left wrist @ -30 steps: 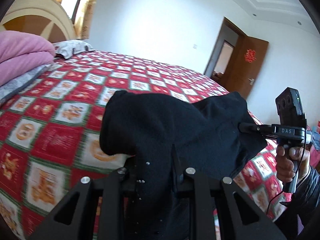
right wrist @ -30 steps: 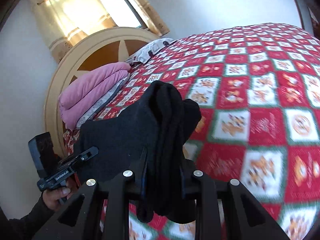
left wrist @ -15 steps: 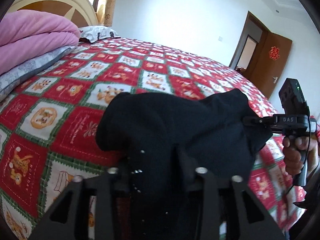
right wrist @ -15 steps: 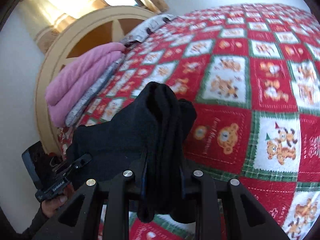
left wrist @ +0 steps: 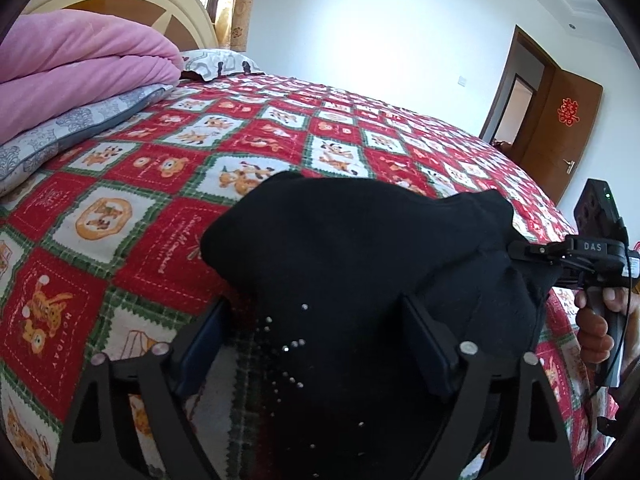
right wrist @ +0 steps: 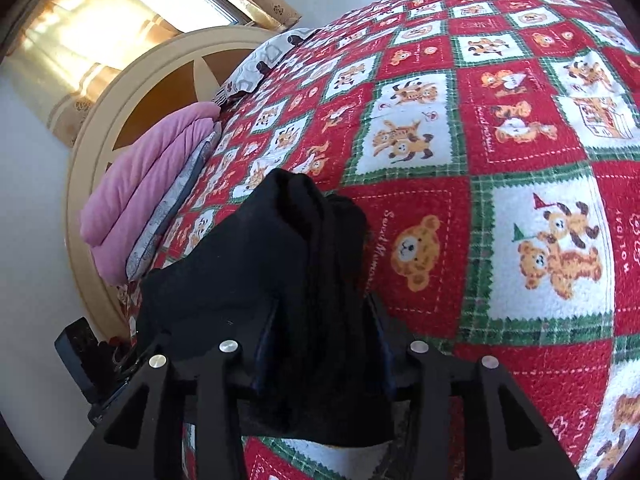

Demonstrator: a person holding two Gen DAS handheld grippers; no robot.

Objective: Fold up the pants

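The black pants (left wrist: pixel 360 248) are a bunched, folded bundle low over the red checked bedspread (left wrist: pixel 168 184). My left gripper (left wrist: pixel 316 320) is open, its fingers spread wide with the cloth lying between them. My right gripper (right wrist: pixel 320 320) is shut on a thick fold of the pants (right wrist: pixel 280 264). In the left wrist view the right gripper (left wrist: pixel 520 250) shows at the right, held by a hand and clamped on the bundle's edge. In the right wrist view the left gripper's body (right wrist: pixel 80 356) shows at the lower left, partly hidden by the cloth.
A folded pink blanket (left wrist: pixel 72 68) lies on a grey pillow (left wrist: pixel 60 136) by the cream headboard (right wrist: pixel 120 92). A patterned pillow (left wrist: pixel 216 62) lies behind it. A brown door (left wrist: pixel 560 128) stands at the far right. The bedspread stretches wide beyond the pants.
Both grippers have moved down and forward toward the bedspread with the pants. My left gripper's fingers have opened wide from their earlier shut hold. The right gripper keeps its grip.
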